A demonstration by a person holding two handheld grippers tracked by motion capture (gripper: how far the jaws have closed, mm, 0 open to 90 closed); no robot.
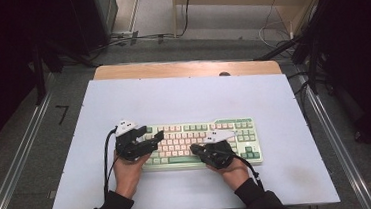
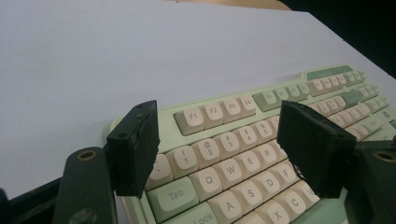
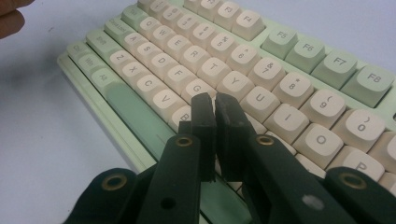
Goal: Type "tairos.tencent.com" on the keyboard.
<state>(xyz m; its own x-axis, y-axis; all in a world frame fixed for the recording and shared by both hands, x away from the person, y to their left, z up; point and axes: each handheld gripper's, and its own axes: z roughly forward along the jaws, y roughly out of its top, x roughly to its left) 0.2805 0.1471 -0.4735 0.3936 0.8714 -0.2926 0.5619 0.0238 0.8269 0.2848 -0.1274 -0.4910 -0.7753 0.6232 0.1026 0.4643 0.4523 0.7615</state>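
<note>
A mint-green keyboard (image 1: 201, 133) with cream keys lies across the white sheet, near the front. My left gripper (image 1: 157, 137) hangs over its left end. In the left gripper view the left gripper (image 2: 219, 135) stands open, its pads wide apart above the number and Q-W-E rows of the keyboard (image 2: 233, 163), with nothing between them. My right gripper (image 1: 194, 148) sits over the lower middle keys. Seen from the right gripper view, my right gripper (image 3: 215, 105) is shut and empty, its tips above the keyboard (image 3: 280, 93) near G, H and B. Whether they touch a key I cannot tell.
The white sheet (image 1: 182, 94) covers a wooden table (image 1: 185, 68) whose far edge shows bare. Metal rails run along both sides. Cables lie on the floor beyond. Part of a hand (image 3: 11, 18) shows left of the keyboard in the right gripper view.
</note>
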